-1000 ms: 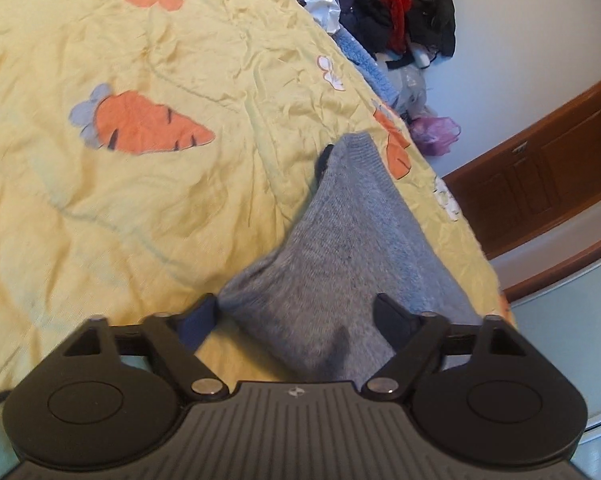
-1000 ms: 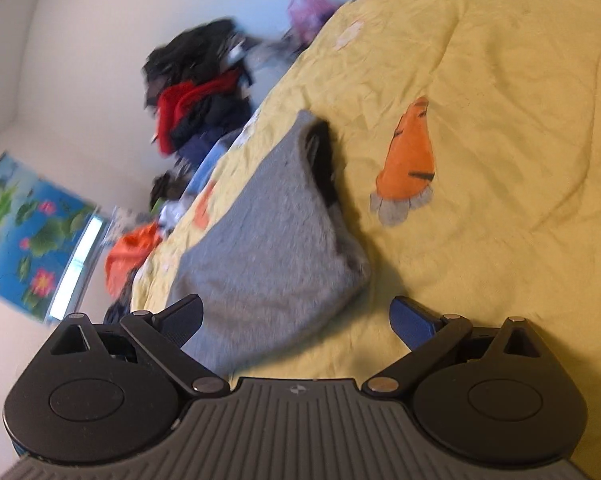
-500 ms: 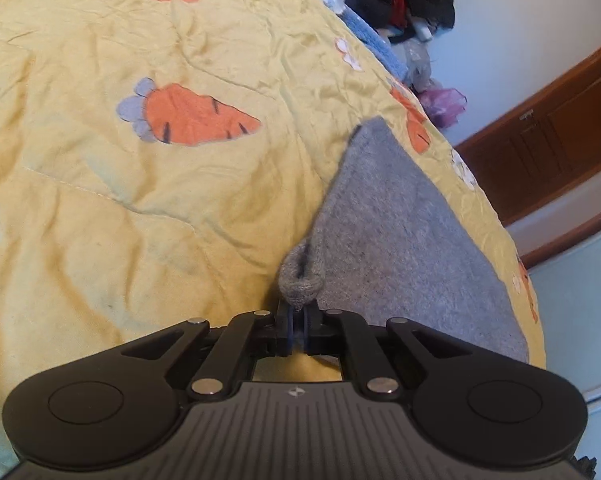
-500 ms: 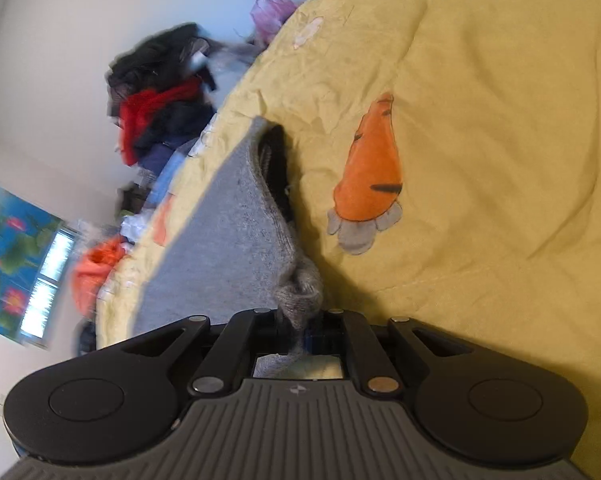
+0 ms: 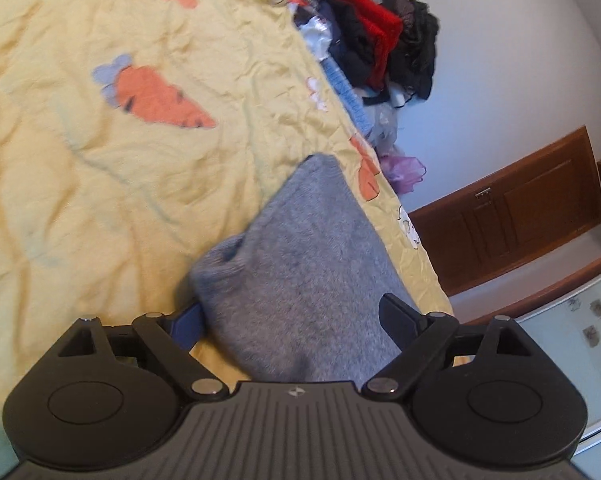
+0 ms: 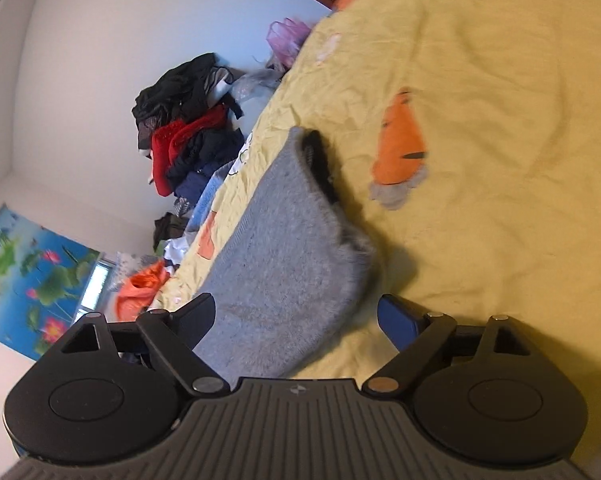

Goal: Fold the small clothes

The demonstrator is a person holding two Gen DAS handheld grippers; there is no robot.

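A folded grey knitted garment (image 5: 300,280) lies on the yellow carrot-print quilt (image 5: 100,200), close to the bed's right edge. My left gripper (image 5: 290,308) straddles its near end; the jaws are opening and the fingertips (image 5: 392,308) stand clear of the cloth. In the right wrist view the same grey garment (image 6: 284,248) shows a dark inner layer (image 6: 320,160) at its far opening. My right gripper (image 6: 296,304) is over the garment's near edge, jaws opening, the cloth slack between them and not pinched. The quilt (image 6: 500,80) stretches off to the right.
A heap of black, red and blue clothes (image 5: 372,40) is piled past the bed's edge by the white wall, also in the right wrist view as the heap (image 6: 188,136). A purple bag (image 5: 404,168), brown wooden panelling (image 5: 520,208), an orange cloth (image 6: 140,288) and a lotus poster (image 6: 20,280) lie beyond.
Both grippers stood open, pinched shut on the garment's near edge half a second ago, and have now let go and spread wide. The grey cloth has dropped back flat.
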